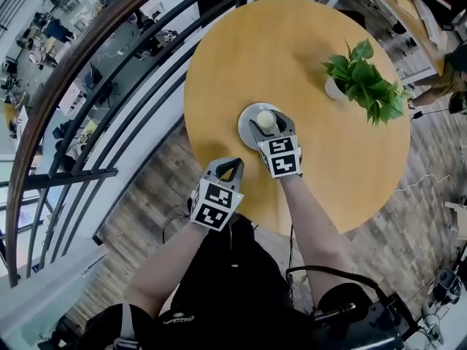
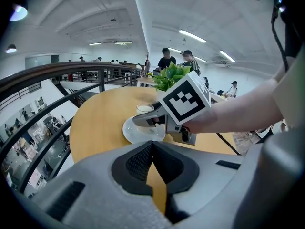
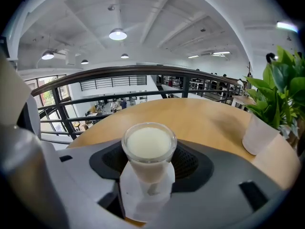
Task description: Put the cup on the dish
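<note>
Right gripper view: right gripper (image 1: 267,121) jaws clamp cup (image 3: 149,149) over dish (image 1: 244,125), mid-table (image 1: 292,35). Placing step; next: settle centred, open slow. Left gripper (image 1: 232,168) jaws together, empty.

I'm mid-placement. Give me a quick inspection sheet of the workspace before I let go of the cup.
Surface: round wooden table.
Job's things: cup of milky drink sits over the white dish; whether it touches the dish is unclear.
Clutter: potted plant, apart from the dish.
Grippers: right gripper closed on the cup; left gripper shut, empty, at the table's near edge.
Cables: black cable at the person's waist.
Surroundings: dark railing beside the table; people beyond.
</note>
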Action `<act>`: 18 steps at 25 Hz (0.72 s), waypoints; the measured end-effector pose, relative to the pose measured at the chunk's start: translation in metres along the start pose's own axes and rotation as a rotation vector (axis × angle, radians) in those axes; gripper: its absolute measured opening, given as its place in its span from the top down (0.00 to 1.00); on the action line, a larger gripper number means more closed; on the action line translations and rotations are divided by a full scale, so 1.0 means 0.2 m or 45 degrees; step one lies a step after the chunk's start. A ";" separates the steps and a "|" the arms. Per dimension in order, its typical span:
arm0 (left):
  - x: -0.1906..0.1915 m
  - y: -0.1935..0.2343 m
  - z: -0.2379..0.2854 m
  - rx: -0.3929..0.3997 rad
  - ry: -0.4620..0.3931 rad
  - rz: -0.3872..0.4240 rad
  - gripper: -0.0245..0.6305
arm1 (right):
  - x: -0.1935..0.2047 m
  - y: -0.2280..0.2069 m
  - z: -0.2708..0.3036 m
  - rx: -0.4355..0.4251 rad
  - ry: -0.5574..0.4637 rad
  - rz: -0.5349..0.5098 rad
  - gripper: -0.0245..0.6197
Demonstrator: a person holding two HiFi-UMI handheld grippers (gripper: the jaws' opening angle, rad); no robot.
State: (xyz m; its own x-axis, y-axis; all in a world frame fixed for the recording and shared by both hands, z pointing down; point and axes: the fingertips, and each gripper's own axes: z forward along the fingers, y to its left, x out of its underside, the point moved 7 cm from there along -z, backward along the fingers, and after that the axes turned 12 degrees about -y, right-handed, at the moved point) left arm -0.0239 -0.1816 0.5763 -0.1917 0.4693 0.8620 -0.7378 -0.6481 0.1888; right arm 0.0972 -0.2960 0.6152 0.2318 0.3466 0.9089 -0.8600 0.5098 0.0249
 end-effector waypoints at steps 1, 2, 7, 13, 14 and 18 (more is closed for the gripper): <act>0.00 0.00 0.00 0.004 0.002 -0.003 0.97 | 0.00 -0.01 0.00 0.004 0.005 -0.002 0.56; 0.01 -0.01 0.00 0.008 0.004 -0.007 0.97 | 0.00 -0.01 0.00 0.008 0.010 -0.003 0.56; 0.02 0.00 0.00 0.013 0.006 -0.013 0.97 | 0.01 -0.01 0.02 0.004 0.026 -0.006 0.56; 0.04 0.00 0.01 0.016 0.014 -0.028 0.97 | 0.02 -0.01 0.04 -0.002 0.024 0.008 0.56; 0.04 0.00 0.01 0.018 0.013 -0.029 0.97 | 0.02 -0.01 0.05 -0.003 0.021 0.007 0.56; 0.03 0.01 0.01 0.014 0.007 -0.037 0.97 | 0.02 0.00 0.04 0.002 0.020 0.008 0.56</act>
State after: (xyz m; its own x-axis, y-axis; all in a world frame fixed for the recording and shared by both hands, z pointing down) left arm -0.0245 -0.1807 0.5837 -0.1743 0.4913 0.8534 -0.7361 -0.6406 0.2185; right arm 0.0949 -0.3017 0.6232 0.2334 0.3623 0.9024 -0.8621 0.5064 0.0197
